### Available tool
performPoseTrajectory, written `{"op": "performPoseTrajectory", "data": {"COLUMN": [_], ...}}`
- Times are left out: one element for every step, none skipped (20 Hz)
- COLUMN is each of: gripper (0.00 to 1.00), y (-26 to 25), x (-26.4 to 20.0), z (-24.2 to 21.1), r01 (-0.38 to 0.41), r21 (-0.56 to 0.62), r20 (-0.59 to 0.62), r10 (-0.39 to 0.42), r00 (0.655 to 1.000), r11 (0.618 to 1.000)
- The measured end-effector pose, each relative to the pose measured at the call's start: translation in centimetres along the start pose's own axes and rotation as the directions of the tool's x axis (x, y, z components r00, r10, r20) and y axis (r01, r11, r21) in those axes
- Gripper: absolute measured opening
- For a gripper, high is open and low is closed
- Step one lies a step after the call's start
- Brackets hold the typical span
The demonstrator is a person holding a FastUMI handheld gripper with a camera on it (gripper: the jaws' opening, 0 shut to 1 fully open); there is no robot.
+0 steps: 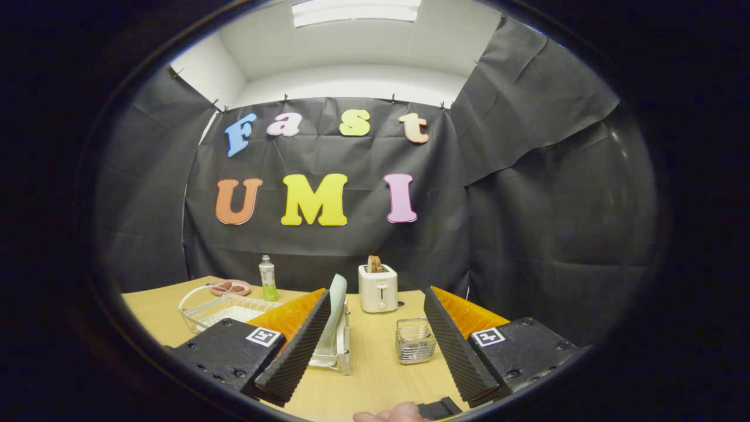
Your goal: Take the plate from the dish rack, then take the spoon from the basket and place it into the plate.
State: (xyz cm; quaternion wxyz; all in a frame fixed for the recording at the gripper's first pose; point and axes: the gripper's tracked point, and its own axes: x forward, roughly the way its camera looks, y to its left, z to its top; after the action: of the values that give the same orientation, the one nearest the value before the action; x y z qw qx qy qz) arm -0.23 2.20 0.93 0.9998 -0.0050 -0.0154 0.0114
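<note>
The plate (336, 313), pale green, stands on edge in a small white dish rack (340, 351) at lower centre of the frame, just left of the midline. It is upright with a slight tilt, so its rim faces the camera. This edge-on pose presumably lets a two-finger grasp close over the rim from the front.

To the right of the rack, apart from it, sits a small wire basket (415, 341) on the wooden table (375, 375). The spoon should lie inside it, but its contents are too small to make out.

Behind both, at centre frame against the black cloth wall, stands a white toaster (378, 288) with a slice of bread (375, 264) in its slot. At lower left are a larger white wire tray (220, 309), a pink dish (230, 287) holding something dark, and a bottle (268, 278) of green liquid; none of these belongs to the task.

The gripper (375, 343) is spread wide, its two fingers flanking the lower middle of the frame. The left finger overlaps the rack's left side in the picture; actual contact cannot be judged. Nothing is held between the fingers. The plate lies just ahead of them, nearer the left finger, and the basket nearer the right. A fingertip (389, 415) of the person shows at the bottom edge.

The first step, taking the plate, appears not yet begun.
</note>
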Motion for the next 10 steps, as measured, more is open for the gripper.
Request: {"op": "performPoseTrajectory", "data": {"gripper": [1.0,1.0,1.0,1.0,1.0,1.0,1.0,1.0,1.0,1.0], "y": [0.2,0.2,0.2,0.2,0.2,0.3,0.3,0.2,0.1,0.1], "x": [0.1,0.1,0.2,0.3,0.3,0.4,0.5,0.7,1.0,1.3], "z": [-0.2,-0.3,-0.4,-0.4,-0.5,-0.3,-0.2,0.1,0.2,0.4], "r01": [-0.003,-0.003,-0.002,0.001,0.001,-0.002,-0.002,-0.001,0.001,-0.001], "r21": [0.002,0.005,0.006,0.005,0.002,-0.006,-0.012,-0.017,-0.028,-0.042], "r20": [-0.006,-0.011,-0.016,-0.022,-0.028,-0.035,-0.039,-0.044,-0.051,-0.061], "r10": [0.003,0.003,0.002,0.0,-0.001,0.002,0.002,0.001,-0.002,-0.002], "r00": [1.0,1.0,1.0,1.0,1.0,0.999,0.999,0.999,0.999,0.998], "r11": [1.0,1.0,1.0,1.0,1.0,1.0,1.0,1.0,1.0,0.999]}}
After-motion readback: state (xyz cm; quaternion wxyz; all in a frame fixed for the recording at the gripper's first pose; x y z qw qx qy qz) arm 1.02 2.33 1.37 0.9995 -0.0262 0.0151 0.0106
